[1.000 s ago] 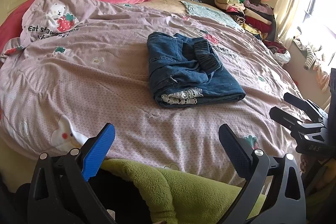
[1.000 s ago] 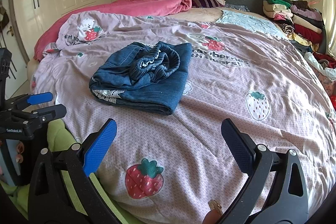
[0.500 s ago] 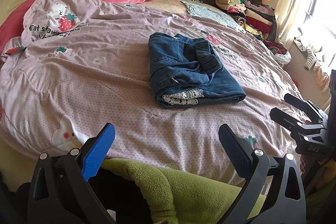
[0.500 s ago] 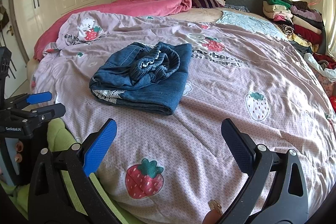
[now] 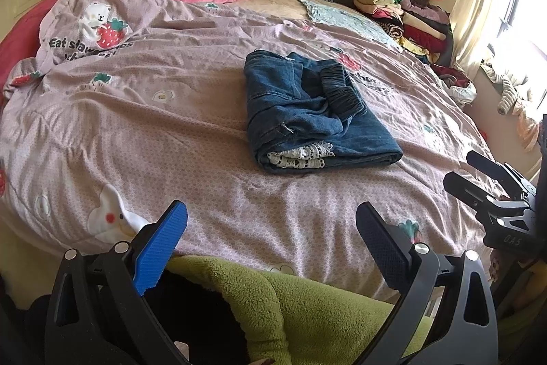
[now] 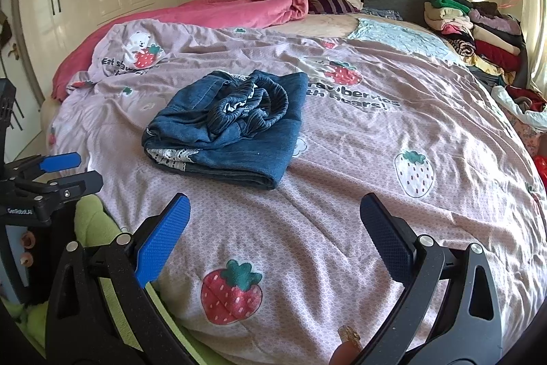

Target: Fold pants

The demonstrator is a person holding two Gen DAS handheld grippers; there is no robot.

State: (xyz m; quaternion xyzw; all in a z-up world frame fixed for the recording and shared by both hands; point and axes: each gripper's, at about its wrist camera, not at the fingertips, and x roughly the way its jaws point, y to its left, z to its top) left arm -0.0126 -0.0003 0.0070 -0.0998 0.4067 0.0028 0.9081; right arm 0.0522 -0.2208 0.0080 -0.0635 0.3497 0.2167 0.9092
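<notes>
Pants (image 5: 314,112) lie mid-bed in a compact folded bundle, waistband bunched on top, lace hem poking out at 6 o'clock. Fold looks basically done; maybe a tidy-up left. Left hand-held gripper (image 5: 271,236) and right hand-held gripper (image 6: 273,230) both wide open, empty, held back at the bed (image 5: 171,132) edge, well apart from pants.
</notes>
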